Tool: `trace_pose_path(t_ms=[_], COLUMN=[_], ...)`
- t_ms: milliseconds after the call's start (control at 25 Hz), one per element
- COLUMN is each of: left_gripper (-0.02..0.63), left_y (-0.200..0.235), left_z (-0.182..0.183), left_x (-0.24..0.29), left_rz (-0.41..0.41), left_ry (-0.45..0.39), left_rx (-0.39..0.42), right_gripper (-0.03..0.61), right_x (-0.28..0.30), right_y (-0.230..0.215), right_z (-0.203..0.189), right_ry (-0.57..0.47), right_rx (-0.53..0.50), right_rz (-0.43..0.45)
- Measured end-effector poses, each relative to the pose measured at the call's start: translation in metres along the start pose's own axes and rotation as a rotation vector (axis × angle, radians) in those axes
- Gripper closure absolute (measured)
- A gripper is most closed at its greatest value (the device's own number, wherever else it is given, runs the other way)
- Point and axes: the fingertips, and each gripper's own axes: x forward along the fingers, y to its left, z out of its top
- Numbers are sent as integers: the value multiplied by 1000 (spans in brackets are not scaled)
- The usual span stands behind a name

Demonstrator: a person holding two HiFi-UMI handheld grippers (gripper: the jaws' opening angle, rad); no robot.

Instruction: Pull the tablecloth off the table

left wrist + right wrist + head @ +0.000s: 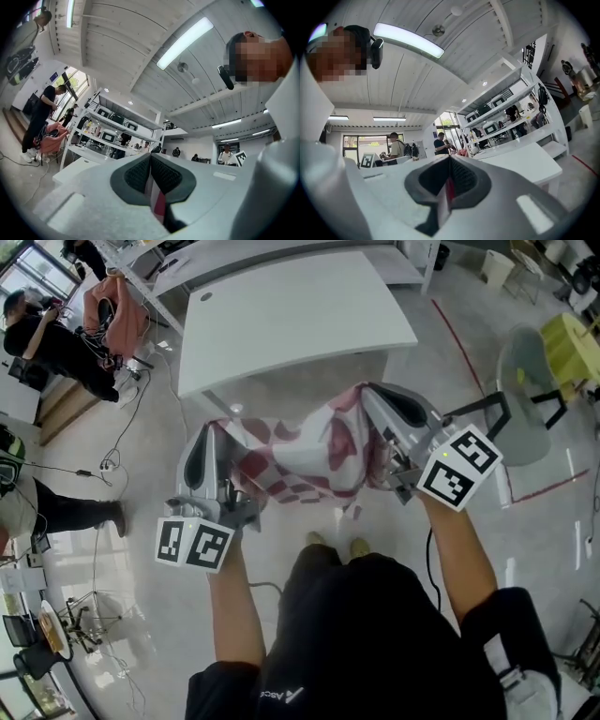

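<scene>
Ahead of both grippers the near edge of the white table runs across. Between that edge and the person's body lies pale open floor, with more of it to either side. The left gripper and the right gripper are each clamped on the upper edge of the red-and-white checked tablecloth. In each gripper view the jaws are pressed together with a sliver of cloth pinched between the dark pads. The cloth sags in a bunched span from one gripper to the other, hanging below their tips, off the table top and above the floor. Out past the right gripper stands a round-seated grey chair, near a red line on the floor. Out past the left gripper, cables trail over the floor toward a person in black. Beyond the table stand white shelves.
</scene>
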Motion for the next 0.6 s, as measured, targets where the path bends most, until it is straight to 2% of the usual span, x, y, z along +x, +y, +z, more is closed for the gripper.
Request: trace_pose_path(t_ms=[160, 360, 600], left_gripper=[603, 603, 603], left_y=[-1, 1, 8], left_z=[-4, 9, 14], left_x=[-11, -11, -4], left_rz=[24, 10, -8], left_ry=[7, 12, 18], left_rx=[0, -1, 4], right_gripper=[575, 575, 575], right_x=[-16, -21, -16], right_y=[2, 7, 11], right_z=[-3, 13, 13], right_ry=[-2, -15, -18], right_rx=[-17, -46, -72], right_rz=[-15, -49, -90])
